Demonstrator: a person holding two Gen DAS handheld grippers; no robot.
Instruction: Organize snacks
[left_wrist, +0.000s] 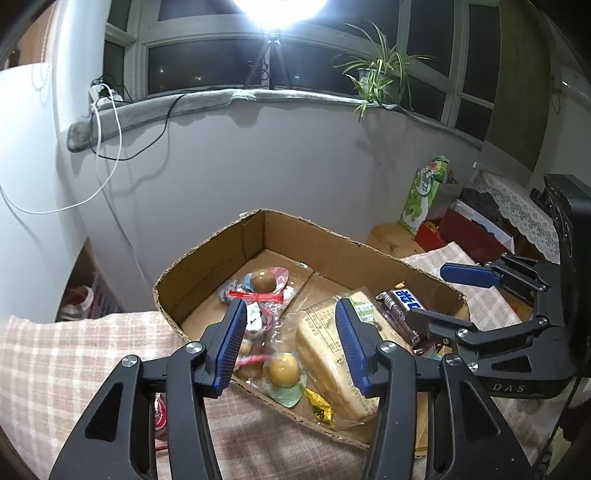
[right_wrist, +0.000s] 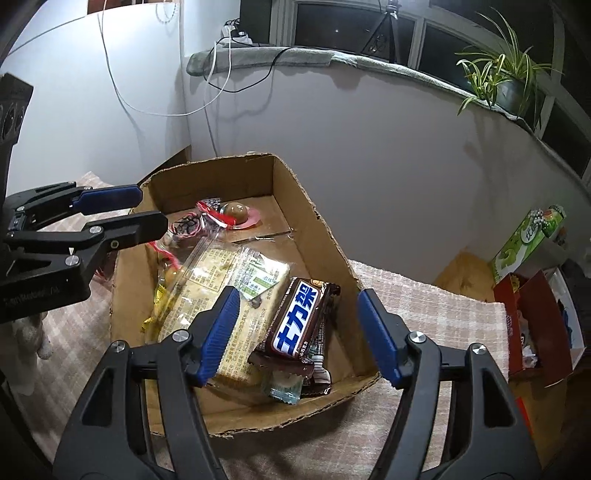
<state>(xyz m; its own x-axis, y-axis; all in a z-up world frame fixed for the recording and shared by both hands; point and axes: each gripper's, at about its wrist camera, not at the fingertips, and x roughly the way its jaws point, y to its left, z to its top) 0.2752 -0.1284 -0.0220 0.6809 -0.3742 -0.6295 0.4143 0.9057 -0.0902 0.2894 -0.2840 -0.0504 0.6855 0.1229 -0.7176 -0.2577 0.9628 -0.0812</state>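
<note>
An open cardboard box (left_wrist: 207, 258) (right_wrist: 321, 229) sits on a checked cloth and holds the snacks. Inside lie a wrapped bread slab (left_wrist: 328, 354) (right_wrist: 221, 291), a brown chocolate bar with blue and white lettering (left_wrist: 406, 301) (right_wrist: 299, 321), packed braised eggs (left_wrist: 263, 279) (left_wrist: 283, 371) (right_wrist: 236, 211) and small wrapped candies. My left gripper (left_wrist: 291, 347) is open and empty, above the box's near-left part over an egg pack. My right gripper (right_wrist: 299, 332) is open and empty, above the chocolate bar. Each gripper shows in the other's view, the right (left_wrist: 443, 295) and the left (right_wrist: 147, 210).
A checked cloth (left_wrist: 74, 362) (right_wrist: 424, 295) covers the surface around the box. A green carton (left_wrist: 424, 195) (right_wrist: 528, 240) and a red box (left_wrist: 458, 229) (right_wrist: 535, 325) stand to the right. A white wall, a window sill with cables, a lamp tripod and a plant (left_wrist: 376, 70) lie behind.
</note>
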